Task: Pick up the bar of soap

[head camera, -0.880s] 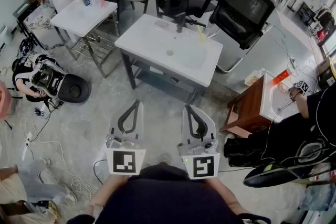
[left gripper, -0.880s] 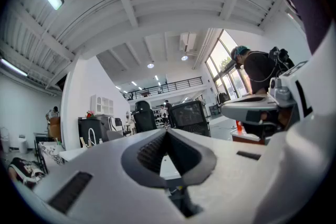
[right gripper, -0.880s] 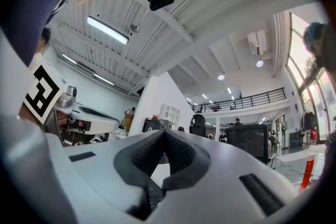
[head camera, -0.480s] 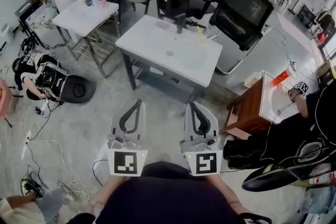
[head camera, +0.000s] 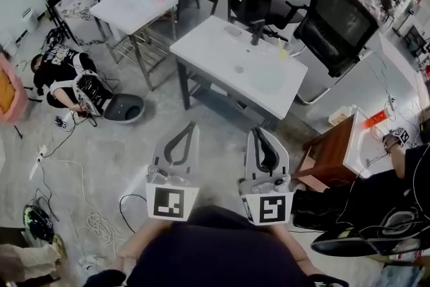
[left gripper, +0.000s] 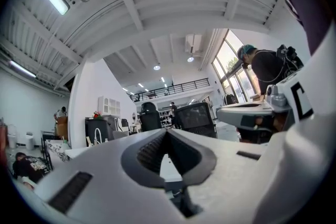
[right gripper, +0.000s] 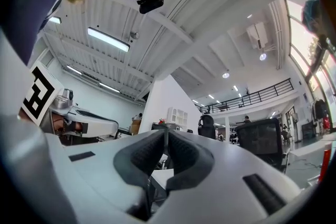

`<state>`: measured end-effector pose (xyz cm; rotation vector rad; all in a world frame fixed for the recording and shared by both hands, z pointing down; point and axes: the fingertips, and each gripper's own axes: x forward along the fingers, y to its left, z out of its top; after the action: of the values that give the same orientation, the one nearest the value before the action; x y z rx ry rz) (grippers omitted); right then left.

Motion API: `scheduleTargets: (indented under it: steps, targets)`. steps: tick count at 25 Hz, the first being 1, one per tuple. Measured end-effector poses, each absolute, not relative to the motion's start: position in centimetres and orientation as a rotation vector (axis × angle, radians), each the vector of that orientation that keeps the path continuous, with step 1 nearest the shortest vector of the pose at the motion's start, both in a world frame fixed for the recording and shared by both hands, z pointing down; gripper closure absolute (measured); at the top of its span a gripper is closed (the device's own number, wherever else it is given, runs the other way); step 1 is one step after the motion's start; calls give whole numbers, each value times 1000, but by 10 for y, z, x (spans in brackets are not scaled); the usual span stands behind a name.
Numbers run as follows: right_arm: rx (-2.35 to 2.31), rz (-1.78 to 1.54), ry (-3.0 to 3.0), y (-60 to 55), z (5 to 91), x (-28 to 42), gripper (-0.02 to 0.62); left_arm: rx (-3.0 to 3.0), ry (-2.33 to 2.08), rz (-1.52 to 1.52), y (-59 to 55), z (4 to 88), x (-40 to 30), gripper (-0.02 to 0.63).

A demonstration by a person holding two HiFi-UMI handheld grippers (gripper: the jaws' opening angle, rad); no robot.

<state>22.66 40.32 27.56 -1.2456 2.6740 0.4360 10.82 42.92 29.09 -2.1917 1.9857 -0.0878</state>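
The white sink table (head camera: 201, 54) stands across the floor ahead of me in the head view. A small pale bar of soap (head camera: 232, 30) lies on its back rim, just left of the black faucet (head camera: 256, 30). My left gripper (head camera: 190, 126) and right gripper (head camera: 259, 132) are held side by side near my body, well short of the table. Both point towards it. Both are shut with nothing between the jaws. In the left gripper view the left gripper (left gripper: 167, 131) has its jaws together, and so does the right gripper (right gripper: 166, 131) in the right gripper view. The soap is too small to make out there.
A second white table (head camera: 131, 10) with a tap and bottles stands at the back left. Black office chairs (head camera: 339, 23) sit behind the sink table. A brown cabinet (head camera: 329, 151) is at the right. A person (head camera: 64, 74) crouches on the floor at the left, among cables (head camera: 67, 171).
The head view has shifted: the sink table now sits further right and looks a little larger. Both grippers stay shut and have moved slightly right in the picture.
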Motion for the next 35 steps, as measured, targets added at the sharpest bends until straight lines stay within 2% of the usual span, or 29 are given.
scheduleTargets:
  steps: [3, 5, 22, 35]
  targets:
    - [-1235, 443, 2684, 391, 274, 217, 570, -2188, 2013, -80, 417, 291, 94, 607]
    - [-1237, 437, 2695, 379, 275, 210, 521, -2187, 2014, -68, 405, 291, 86, 607]
    - [-1405, 411, 2673, 212, 277, 106, 520, -2295, 1833, -66, 230, 277, -20, 607]
    - [-1619, 377, 2574, 127, 282, 58, 520, -2425, 1643, -50, 129, 279, -73, 607]
